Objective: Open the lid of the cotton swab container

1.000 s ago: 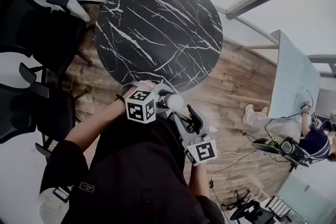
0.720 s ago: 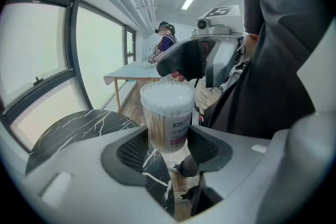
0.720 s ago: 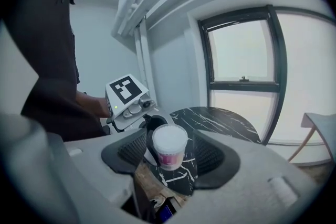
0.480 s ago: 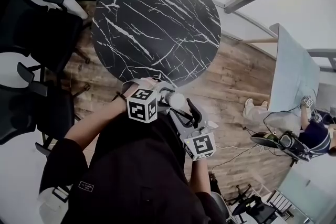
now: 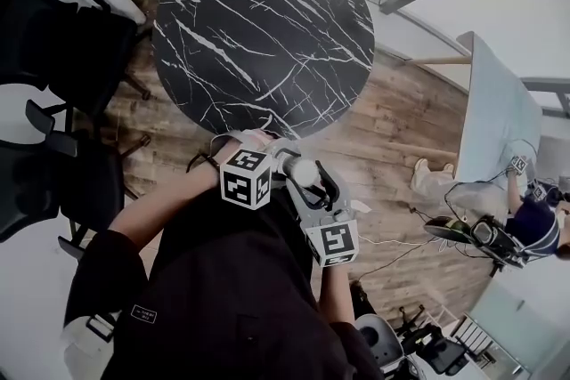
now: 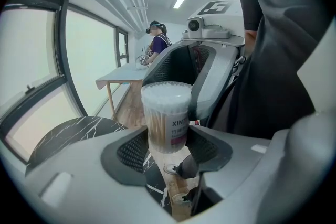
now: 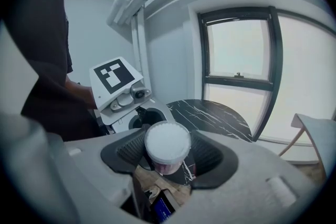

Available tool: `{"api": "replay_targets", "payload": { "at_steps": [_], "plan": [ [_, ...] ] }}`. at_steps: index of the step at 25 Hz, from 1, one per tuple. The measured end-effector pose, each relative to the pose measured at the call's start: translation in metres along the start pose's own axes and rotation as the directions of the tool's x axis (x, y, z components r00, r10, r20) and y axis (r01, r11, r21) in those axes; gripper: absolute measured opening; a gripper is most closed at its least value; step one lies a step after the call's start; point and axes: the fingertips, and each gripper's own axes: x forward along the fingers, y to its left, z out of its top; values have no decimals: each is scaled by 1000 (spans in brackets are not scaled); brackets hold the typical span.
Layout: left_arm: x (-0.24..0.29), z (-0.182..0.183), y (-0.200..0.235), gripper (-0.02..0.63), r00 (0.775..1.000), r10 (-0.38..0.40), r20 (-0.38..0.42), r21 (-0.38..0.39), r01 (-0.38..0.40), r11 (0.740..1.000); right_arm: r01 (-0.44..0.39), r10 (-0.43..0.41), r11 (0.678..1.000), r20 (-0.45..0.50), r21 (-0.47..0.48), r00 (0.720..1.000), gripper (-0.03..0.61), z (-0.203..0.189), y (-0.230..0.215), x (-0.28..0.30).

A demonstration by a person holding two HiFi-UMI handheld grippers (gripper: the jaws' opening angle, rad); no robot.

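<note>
My left gripper (image 6: 168, 147) is pinching the lower body of the cotton swab container (image 6: 165, 113), with a ribbed pad bearing on each side and the tub upright between them. My right gripper (image 7: 168, 157) points at the tub's top end. Its jaws have just been opening and now stand spread on either side of the lid (image 7: 167, 142), very close to it, but I judge that they are not pressing on it. The container is therefore carried by the left gripper alone. It is in the air in front of my body, just off the near edge of the round black marble table (image 5: 267, 31) and above the wooden floor (image 5: 401, 138). As for progress, the tub is picked up and presented, but the clear lid appears to be seated still on its rim, so the opening itself is not yet done. What is left is to close on the lid and work it off. Compared with a second ago, the right gripper's marker cube (image 5: 331, 243) has edged a little nearer the left one, while the left grip looks unchanged.
</note>
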Motion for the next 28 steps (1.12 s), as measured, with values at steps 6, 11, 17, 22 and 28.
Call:
{"api": "replay_targets", "payload": {
  "at_steps": [6,11,17,22,28],
  "plan": [
    [3,2,-3,239,1000,1,7,3,-1,1000,-7,7,1000,-21,14,1000,264,-3,0,-3],
    [1,2,-6,239,999,-15,33,-6,15,1000,-23,26,999,-58,44,998,262,-7,2,-5],
    [3,2,-8,233,999,-7,43,26,6,1000,-38,40,997,-27,69,999,259,2,7,-7],
    [1,3,-9,235,998,-19,58,8,18,1000,-35,37,998,-36,58,999,259,2,6,-7],
    [0,3,-8,235,998,-20,53,12,19,1000,-45,47,997,-41,63,998,259,2,5,-7]
  ]
}}
